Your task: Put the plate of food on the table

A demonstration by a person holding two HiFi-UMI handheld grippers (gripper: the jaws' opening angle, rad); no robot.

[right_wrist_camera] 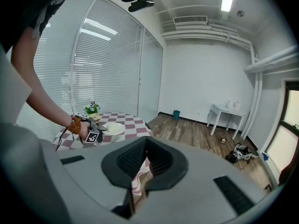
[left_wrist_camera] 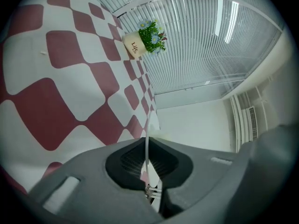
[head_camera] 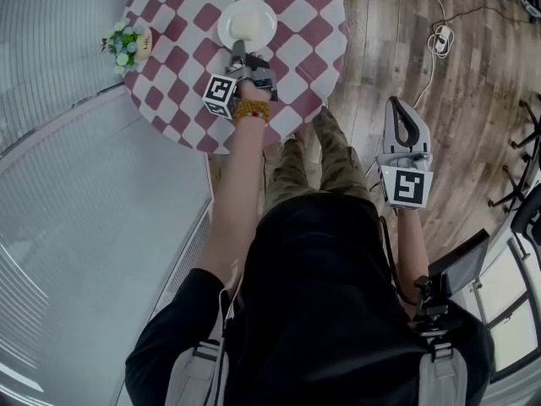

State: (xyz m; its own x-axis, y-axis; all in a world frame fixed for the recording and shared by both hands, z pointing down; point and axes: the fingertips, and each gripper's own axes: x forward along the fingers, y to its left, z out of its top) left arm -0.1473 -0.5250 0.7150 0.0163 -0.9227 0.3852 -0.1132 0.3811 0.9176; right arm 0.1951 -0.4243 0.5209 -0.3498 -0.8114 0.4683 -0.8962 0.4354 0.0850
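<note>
Two grippers, one working. Your left gripper (head_camera: 238,51) pinches plate (head_camera: 247,22) rim, so plate rides level over table (head_camera: 314,34) middle, away from flowerpot (head_camera: 129,44); contact with top unclear. Your right gripper (head_camera: 397,106), jaws pressed together and empty, hangs off table, likely spare.

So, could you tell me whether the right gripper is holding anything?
No, the right gripper has its jaws shut together with nothing between them.

Glossy plate (head_camera: 225,24), cloth tablecloth (head_camera: 304,41), wood floor (head_camera: 397,41)
</note>
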